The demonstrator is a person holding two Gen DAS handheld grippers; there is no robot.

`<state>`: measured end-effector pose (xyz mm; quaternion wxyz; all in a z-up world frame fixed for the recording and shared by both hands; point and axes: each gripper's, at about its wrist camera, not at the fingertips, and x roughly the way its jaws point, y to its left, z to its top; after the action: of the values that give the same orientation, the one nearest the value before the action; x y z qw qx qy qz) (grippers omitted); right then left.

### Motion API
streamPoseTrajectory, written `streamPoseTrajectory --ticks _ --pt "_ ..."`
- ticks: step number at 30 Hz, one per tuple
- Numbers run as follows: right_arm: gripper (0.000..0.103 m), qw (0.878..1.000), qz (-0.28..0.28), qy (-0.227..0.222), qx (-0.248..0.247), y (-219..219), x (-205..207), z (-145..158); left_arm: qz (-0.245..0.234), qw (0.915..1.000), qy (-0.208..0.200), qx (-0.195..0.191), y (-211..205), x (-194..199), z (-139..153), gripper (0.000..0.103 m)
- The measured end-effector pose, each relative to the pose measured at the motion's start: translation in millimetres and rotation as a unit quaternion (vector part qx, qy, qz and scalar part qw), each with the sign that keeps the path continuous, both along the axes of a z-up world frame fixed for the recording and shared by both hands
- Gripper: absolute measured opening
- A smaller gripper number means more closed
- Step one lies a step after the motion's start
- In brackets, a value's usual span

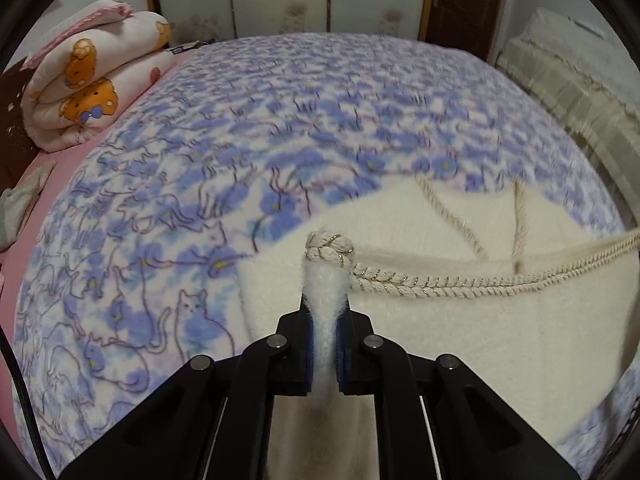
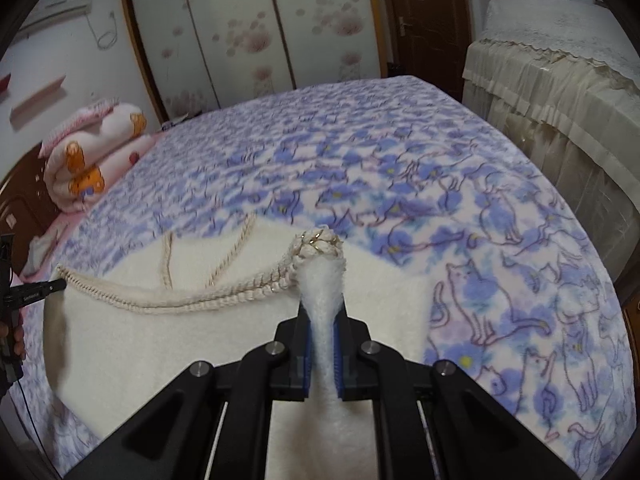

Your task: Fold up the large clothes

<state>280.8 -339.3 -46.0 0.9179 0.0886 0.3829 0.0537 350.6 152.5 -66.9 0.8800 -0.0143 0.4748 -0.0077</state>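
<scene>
A large cream fleece garment (image 1: 460,332) with braided rope trim (image 1: 440,280) lies on the bed at the near edge. My left gripper (image 1: 325,300) is shut on a pinched corner of its trimmed edge, the white pile squeezed between the blue pads. In the right wrist view the same garment (image 2: 200,344) spreads to the left, and my right gripper (image 2: 322,304) is shut on the other trimmed corner. The braided edge (image 2: 180,300) hangs stretched between the two grippers, lifted off the bed. The left gripper's tip (image 2: 36,294) shows at the far left edge of the right view.
The bed is covered by a blue and white cat-print blanket (image 1: 280,120). A rolled pink quilt with bear print (image 1: 92,76) sits at the back left by a dark headboard. A cream-draped piece of furniture (image 2: 560,92) stands along the right side. Wardrobe doors (image 2: 240,28) stand behind.
</scene>
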Motion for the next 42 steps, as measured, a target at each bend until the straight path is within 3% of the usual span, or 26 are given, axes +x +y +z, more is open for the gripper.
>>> streamPoseTrajectory --ticks 5,10,14,18,21,24,26,28,32,33,38,42 --pt "0.007 0.999 -0.023 -0.034 0.01 -9.8 11.2 27.7 0.025 0.999 -0.036 -0.01 9.4 12.0 44.3 0.006" --pt "0.007 0.997 -0.043 -0.062 0.013 -10.3 45.4 42.3 0.042 0.9966 -0.07 -0.009 13.2 46.0 58.7 0.006" --pt "0.007 0.998 -0.057 -0.032 0.0 -4.9 89.6 13.6 0.062 0.9969 -0.047 -0.015 14.1 88.9 20.9 0.006" --pt "0.007 0.996 -0.071 0.04 -0.028 7.4 134.1 -54.1 0.08 0.9967 0.015 0.003 9.1 124.0 -52.1 0.006" --pt "0.007 0.992 -0.081 0.08 -0.061 12.5 150.4 -101.0 0.08 0.9956 0.039 0.029 4.7 137.8 -97.3 0.006" --pt "0.008 0.991 -0.094 0.081 -0.05 7.5 152.9 -119.3 0.069 0.9962 0.031 0.042 -0.3 141.5 -119.4 0.008" --pt "0.009 0.991 -0.098 0.081 -0.039 2.4 154.0 -124.0 0.073 0.9969 0.02 0.025 3.9 141.4 -125.4 0.011" --pt "0.013 0.99 -0.106 0.086 -0.027 -1.8 154.0 -126.7 0.084 0.9963 0.015 0.004 12.9 139.7 -128.9 0.02" --pt "0.024 0.989 -0.111 0.096 -0.024 -3.8 150.3 -120.3 0.127 0.9909 0.025 -0.038 35.2 133.4 -124.5 0.052" --pt "0.024 0.989 -0.111 0.1 -0.022 -4.6 148.0 -114.2 0.138 0.9892 0.031 -0.04 40.9 132.6 -120.3 0.056" --pt "0.024 0.992 -0.112 0.056 0.021 -14.8 116.7 -69.9 0.153 0.9876 0.0 -0.035 46.5 96.6 -74.7 0.056" --pt "0.024 0.996 -0.077 0.034 -0.002 6.3 83.6 -52.0 0.117 0.9918 -0.047 -0.023 29.8 53.2 -46.3 0.053"
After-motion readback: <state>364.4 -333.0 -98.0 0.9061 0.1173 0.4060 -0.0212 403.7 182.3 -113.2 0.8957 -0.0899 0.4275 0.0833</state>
